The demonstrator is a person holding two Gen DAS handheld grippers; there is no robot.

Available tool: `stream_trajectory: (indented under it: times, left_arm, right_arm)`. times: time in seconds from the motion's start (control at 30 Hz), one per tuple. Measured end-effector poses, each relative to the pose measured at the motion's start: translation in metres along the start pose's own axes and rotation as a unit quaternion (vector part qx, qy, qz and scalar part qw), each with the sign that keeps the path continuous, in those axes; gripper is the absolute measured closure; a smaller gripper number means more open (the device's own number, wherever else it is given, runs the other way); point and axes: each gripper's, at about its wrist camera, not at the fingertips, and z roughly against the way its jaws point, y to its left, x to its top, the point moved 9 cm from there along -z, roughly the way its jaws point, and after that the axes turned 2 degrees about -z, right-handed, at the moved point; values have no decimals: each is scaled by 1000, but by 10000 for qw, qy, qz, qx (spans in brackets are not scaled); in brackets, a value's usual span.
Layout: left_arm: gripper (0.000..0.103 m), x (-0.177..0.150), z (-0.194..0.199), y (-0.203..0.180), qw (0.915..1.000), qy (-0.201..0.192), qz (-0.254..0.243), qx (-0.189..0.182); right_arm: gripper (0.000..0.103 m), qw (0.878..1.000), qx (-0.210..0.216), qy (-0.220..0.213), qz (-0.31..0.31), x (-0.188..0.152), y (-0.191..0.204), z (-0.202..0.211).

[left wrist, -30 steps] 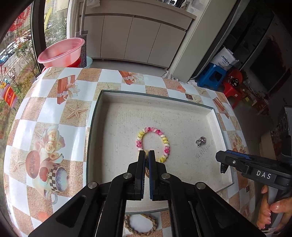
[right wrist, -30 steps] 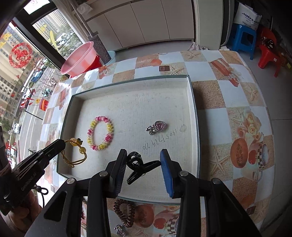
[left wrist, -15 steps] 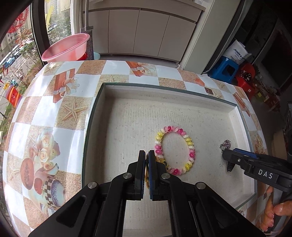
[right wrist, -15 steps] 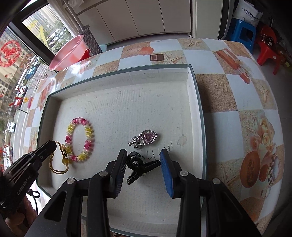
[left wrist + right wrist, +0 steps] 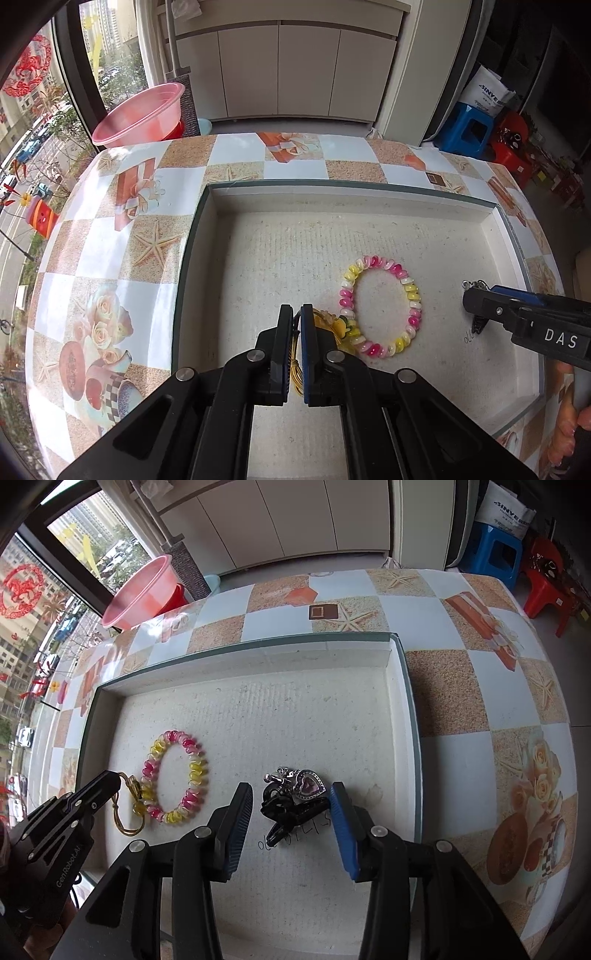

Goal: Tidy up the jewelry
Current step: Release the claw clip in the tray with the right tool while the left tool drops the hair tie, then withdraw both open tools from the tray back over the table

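Note:
My left gripper (image 5: 294, 314) is shut on a yellow cord bracelet (image 5: 295, 365) with yellow beads, held low over the white tray (image 5: 332, 192) beside the pink-and-yellow spiral bracelet (image 5: 380, 306). The cord bracelet (image 5: 127, 808) and the spiral bracelet (image 5: 175, 775) also show in the right wrist view. My right gripper (image 5: 291, 797) is open, its fingers either side of a black hair clip (image 5: 291, 812) that lies on the tray floor against a silver heart pendant (image 5: 308, 784).
The tray (image 5: 410, 701) sits on a table with a patterned checkered cloth (image 5: 110, 258). Handwriting marks the tray floor near the clip. A pink basin (image 5: 140, 112), blue stool (image 5: 469, 129) and red stool stand beyond the table.
Both grippers moved forward over the tray and lower. The cord bracelet now hangs next to the spiral bracelet. The black clip now lies beside the heart pendant between the right fingers.

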Motion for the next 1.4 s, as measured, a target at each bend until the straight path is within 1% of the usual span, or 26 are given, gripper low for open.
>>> stream_trajectory:
  times: [0.03,0.07,0.2,0.27,0.37,0.53,0.7,0.73,0.77,0.8,0.83,0.87,0.93,1.07,1.13,1.2,1.3,1.4]
  left_arm:
    - [87,1,1,-1,10000,-5,-33,-3]
    - [87,1,2,-2,10000,-15,-86,9]
    - [87,2,4,-6,9997,-37,-231,64]
    - [86,2,4,-6,9997,-24,-235,118]
    - [86,1,2,-7,9995,32,-258,171]
    - [86,2,6,-9,9994,2,-290,180]
    - [86,6,16,-10,9997,-108,-201,78]
    - [83,6,18,-9,9997,-108,-200,89]
    - [38,7,20,-9,9997,-117,-189,86]
    - [3,7,22,-8,9998,-96,-148,102]
    - [0,9,26,-6,9996,-223,-70,167]
    - [0,11,27,-6,9995,-278,-57,161]
    - [0,11,25,-7,9996,-277,-43,86]
    - [0,9,28,-4,9993,-344,-86,155]
    - [0,6,34,-1,9988,-440,-114,189]
    - [0,0,38,2,9986,-486,-126,156]
    - [0,-9,46,9,9991,-412,-71,82]
    - [0,-24,54,15,9996,-251,-13,125]
  right_arm:
    - [47,10000,49,14,-71,0,0,0]
    - [44,9998,106,27,-140,-1,-1,1]
    - [38,9983,388,10,-424,0,1,7]
    - [28,9972,520,-71,-530,3,2,13]
    - [27,9952,699,-157,-663,5,3,21]
    - [27,9936,789,-236,-774,7,0,31]
    - [25,9911,934,-271,-906,6,-4,39]
    - [23,9905,962,-279,-946,5,-5,40]
    - [23,9898,994,-284,-980,4,-6,42]
    - [23,9892,1011,-288,-1018,3,-8,43]
    - [23,9887,1029,-292,-1054,3,-8,44]
    - [22,9881,1057,-286,-1077,2,-9,45]
    - [20,9877,1082,-283,-1097,0,-10,47]
    - [19,9872,1110,-274,-1113,-5,-10,51]
    - [18,9871,1112,-295,-1110,-8,-9,53]
    - [0,9885,1038,-401,-1020,-11,-8,59]
    - [0,9894,937,-728,-842,-14,-4,72]
    - [0,9906,865,-802,-694,-21,1,81]
